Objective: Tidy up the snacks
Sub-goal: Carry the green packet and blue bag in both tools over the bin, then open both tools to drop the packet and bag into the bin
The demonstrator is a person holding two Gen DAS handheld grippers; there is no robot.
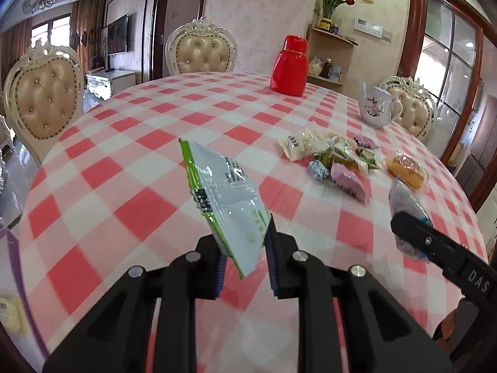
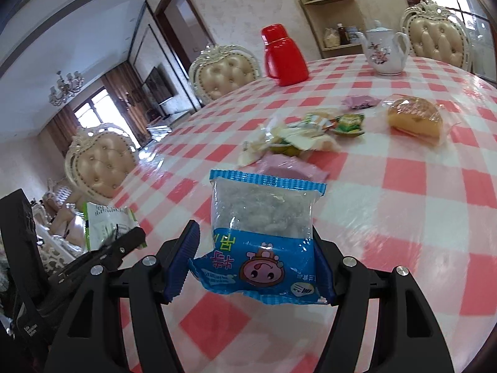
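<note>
My left gripper (image 1: 245,248) is shut on the lower corner of a flat green-and-white snack packet (image 1: 223,192), which stands tilted above the checked table (image 1: 139,171). In the right wrist view my right gripper (image 2: 254,258) is shut on a blue packet with a clear window and a cartoon face (image 2: 261,227), lifted off the cloth. The left gripper (image 2: 124,242) with its green-and-white packet (image 2: 105,223) shows at that view's left. A pile of small wrapped snacks (image 1: 335,161) (image 2: 295,136) lies ahead, and a wrapped bun (image 1: 405,171) (image 2: 416,118) beside it.
A red flask (image 1: 290,65) and a white flowered teapot (image 1: 377,108) stand at the table's far side. Padded chairs (image 1: 46,99) ring the table. A purple rim (image 1: 12,248) with a pale packet behind it shows at the lower left edge.
</note>
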